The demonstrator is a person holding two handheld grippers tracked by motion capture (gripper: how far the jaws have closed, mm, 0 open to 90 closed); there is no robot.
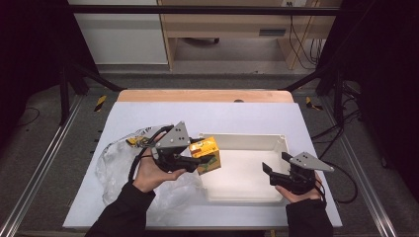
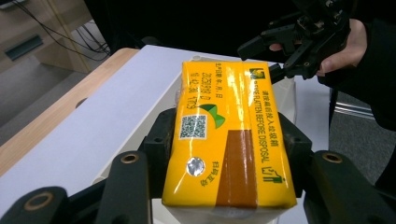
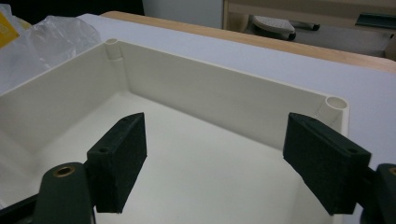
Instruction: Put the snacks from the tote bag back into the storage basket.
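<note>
Yellow carton (image 1: 205, 154), clamped in my left hand-held gripper (image 1: 197, 161), hangs mid-frame over the white tray's (image 1: 276, 143) left rim; setting it inside remains. My right hand-held gripper (image 1: 276, 164) waits open, lower right.

Sleeves (image 1: 123, 212): black, long.
Left gripper (image 1: 200, 163): black, grey three-cornered plate, black cable.
Right gripper (image 1: 275, 163): black, brass-coloured pivot pins.
</note>
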